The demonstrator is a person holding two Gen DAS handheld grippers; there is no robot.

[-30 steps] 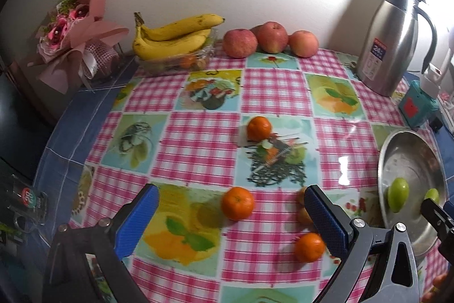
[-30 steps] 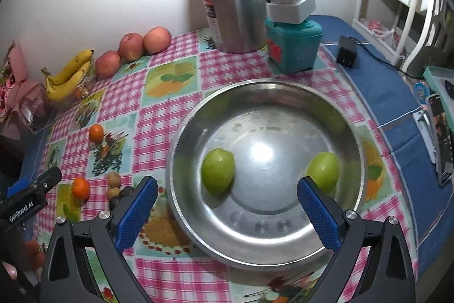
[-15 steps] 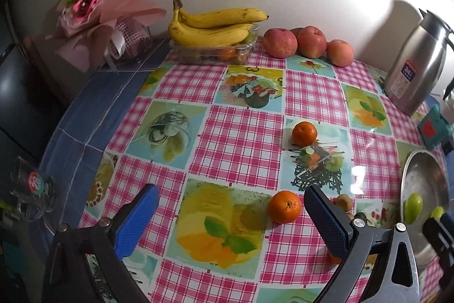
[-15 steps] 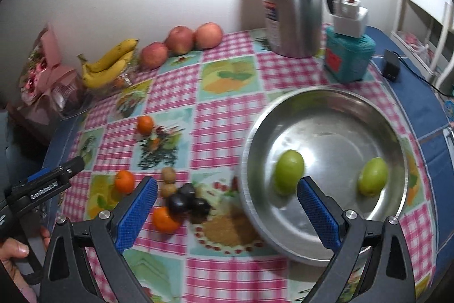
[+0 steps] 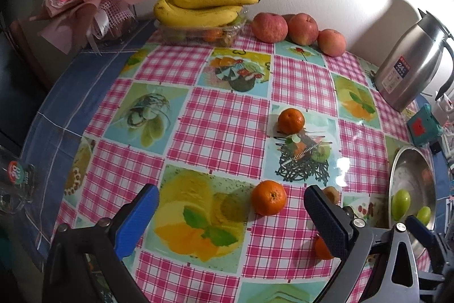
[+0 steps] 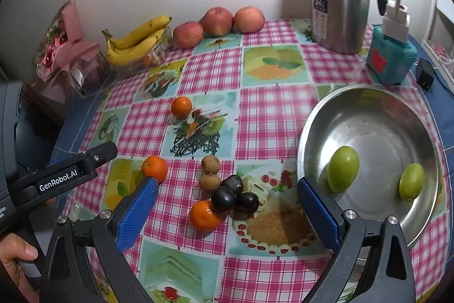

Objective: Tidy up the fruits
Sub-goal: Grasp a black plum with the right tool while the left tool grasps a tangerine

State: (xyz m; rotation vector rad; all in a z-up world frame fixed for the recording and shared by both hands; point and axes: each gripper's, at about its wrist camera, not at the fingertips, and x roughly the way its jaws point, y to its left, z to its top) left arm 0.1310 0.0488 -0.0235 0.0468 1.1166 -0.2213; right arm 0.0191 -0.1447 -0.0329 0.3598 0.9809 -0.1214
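My left claw (image 5: 229, 213), marked "GenRobot.AI", and right claw (image 6: 227, 203) both gape empty above the desk (image 6: 269, 110); oranges (image 6: 205, 215) lie loose, two green fruits (image 6: 342, 173) in the steel bowl (image 6: 369, 110).

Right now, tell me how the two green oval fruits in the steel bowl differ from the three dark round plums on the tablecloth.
The two green oval fruits are pale green and elongated; the three dark round plums are near black and rounder. The green fruits lie apart from each other inside the steel bowl; the plums sit bunched together on the checked tablecloth, beside an orange mandarin. Both kinds have smooth, shiny skin, and neither gripper holds any.
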